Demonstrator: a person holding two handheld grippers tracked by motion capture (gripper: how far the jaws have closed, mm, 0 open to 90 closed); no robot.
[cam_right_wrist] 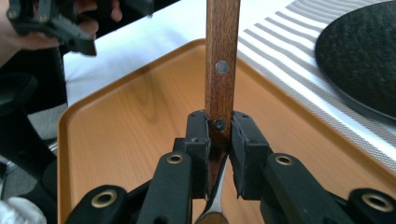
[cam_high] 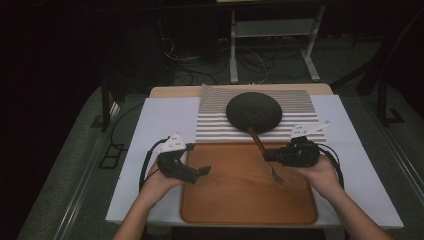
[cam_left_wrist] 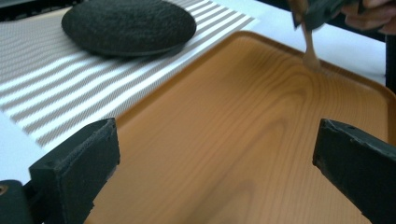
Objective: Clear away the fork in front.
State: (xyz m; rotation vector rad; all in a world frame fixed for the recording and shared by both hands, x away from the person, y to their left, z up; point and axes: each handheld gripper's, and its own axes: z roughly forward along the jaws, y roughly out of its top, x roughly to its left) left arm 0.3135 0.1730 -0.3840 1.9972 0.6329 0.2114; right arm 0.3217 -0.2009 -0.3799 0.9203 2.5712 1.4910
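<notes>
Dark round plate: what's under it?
The dark round plate sits on the striped placemat, whose stripes show all around it. The mat lies on the white table cover. Whatever is directly beneath the plate is covered and can't be seen.

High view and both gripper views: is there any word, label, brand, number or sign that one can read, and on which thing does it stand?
None can be read.
Orange-brown wooden tray: wood grain, no print.
Round dark textured plate: no mark.
Grey-and-white striped placemat: stripes.
Wooden-handled metal fork: two rivets, no stamp visible.
Left gripper and right gripper: no legible lettering.
</notes>
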